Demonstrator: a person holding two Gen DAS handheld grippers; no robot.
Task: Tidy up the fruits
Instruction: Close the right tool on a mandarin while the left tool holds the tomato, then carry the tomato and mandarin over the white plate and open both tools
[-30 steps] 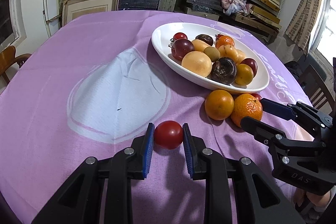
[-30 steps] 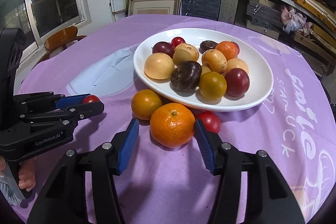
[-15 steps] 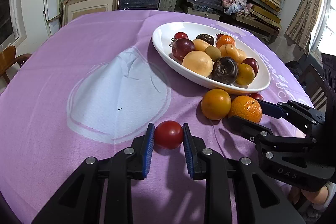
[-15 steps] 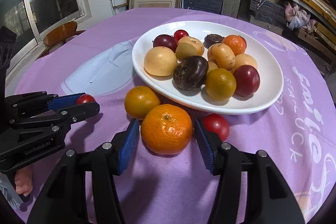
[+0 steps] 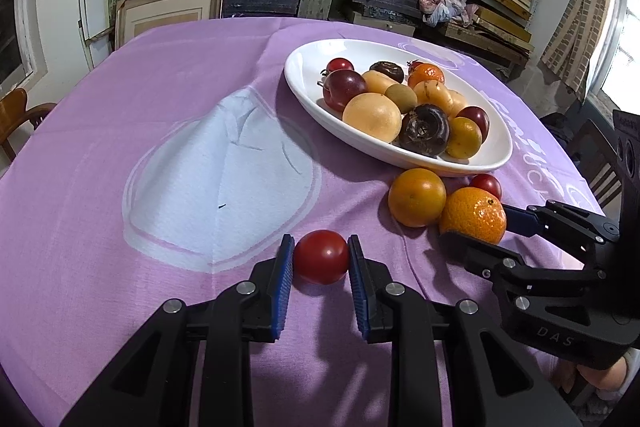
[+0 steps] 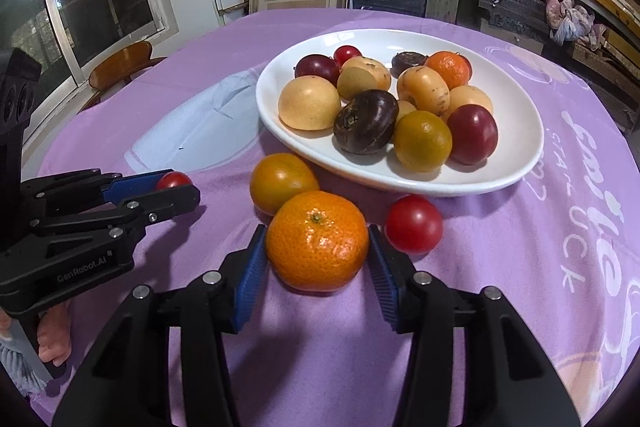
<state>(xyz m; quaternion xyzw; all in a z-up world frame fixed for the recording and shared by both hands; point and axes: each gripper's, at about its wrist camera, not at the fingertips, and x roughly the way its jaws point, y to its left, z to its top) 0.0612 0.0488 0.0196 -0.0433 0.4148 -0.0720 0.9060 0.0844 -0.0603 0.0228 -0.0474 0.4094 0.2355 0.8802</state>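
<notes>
Since closing inward over the last half second, treat the right claw (image 6: 317, 229) as gripping: read both blue pads as flush against the flanks of the tangerine (image 6: 317, 241), with the fruit between them and resting on the purple cloth (image 6: 500, 267). Judge the pickup as secured but the lift as not yet begun. Compare with a second ago, when clearly wider and standing off the peel on either side. Treat the left claw (image 5: 320, 241) as unchanged: clamped narrow on a small red tomato (image 5: 321, 257), also down on the cloth, dead centre between the fingers. Expect both fruits to go next to the white plate (image 6: 520, 163), lying straight ahead of the right claw and ahead and to the right of the left one. Note the yellow-orange fruit (image 6: 282, 181) just ahead-left of the right claw, touching or nearly touching the tangerine, and a second tomato (image 6: 414, 223) just outside the right finger; raise straight up before travelling forward to avoid nudging either. Watch the near rim of the plate, directly beyond these two loose fruits. Observe the heap already filling the left and middle of the plate; aim for the bare stretch at its right end. Keep the claws apart in transit, since side by side at present and bound for the same dish. Leave the pale printed patch (image 5: 224, 179) ahead of the left claw out of account.
</notes>
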